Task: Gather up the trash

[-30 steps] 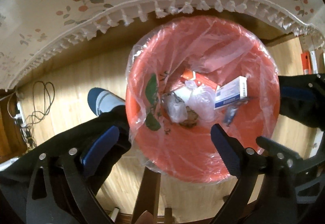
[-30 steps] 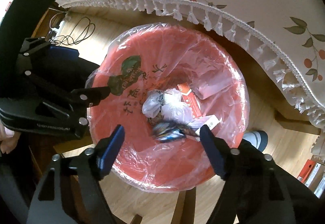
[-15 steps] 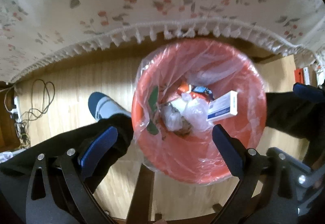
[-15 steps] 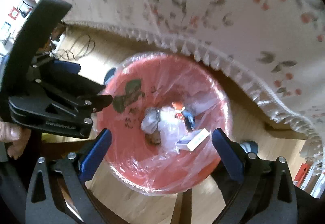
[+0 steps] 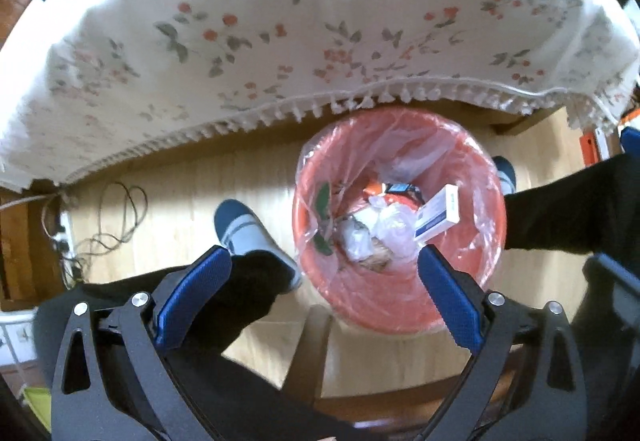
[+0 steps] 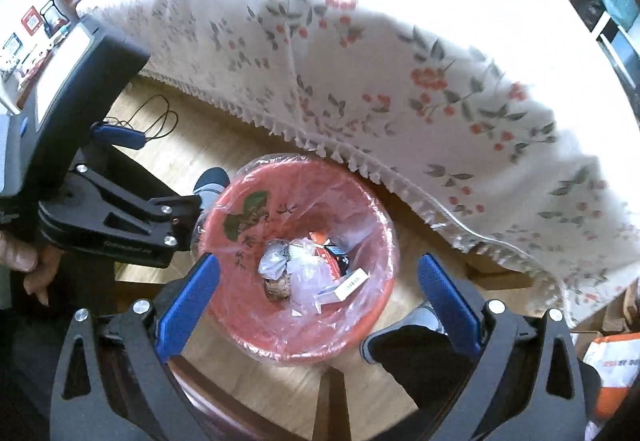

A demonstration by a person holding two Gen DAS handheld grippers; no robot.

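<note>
A red bin (image 5: 384,305) lined with a clear plastic bag stands on the wooden floor below the table edge; it also shows in the right wrist view (image 6: 248,325). Inside lie a white and blue box (image 5: 438,215), crumpled white wrappers (image 5: 376,231) and a red packet. My left gripper (image 5: 324,261) is open and empty, high above the bin. My right gripper (image 6: 318,261) is open and empty, also high above the bin. The left gripper's body (image 6: 108,225) shows at the left of the right wrist view.
A table with a floral, tasselled cloth (image 5: 280,33) overhangs the bin's far side. The person's feet in blue and white shoes (image 5: 248,233) stand beside the bin. Cables (image 5: 104,217) lie on the floor at left. A chair edge (image 5: 312,353) is below.
Both grippers have risen away from the bin, which now looks smaller and lower in both views. The small dark wrapper seen falling earlier now lies in the bin.
</note>
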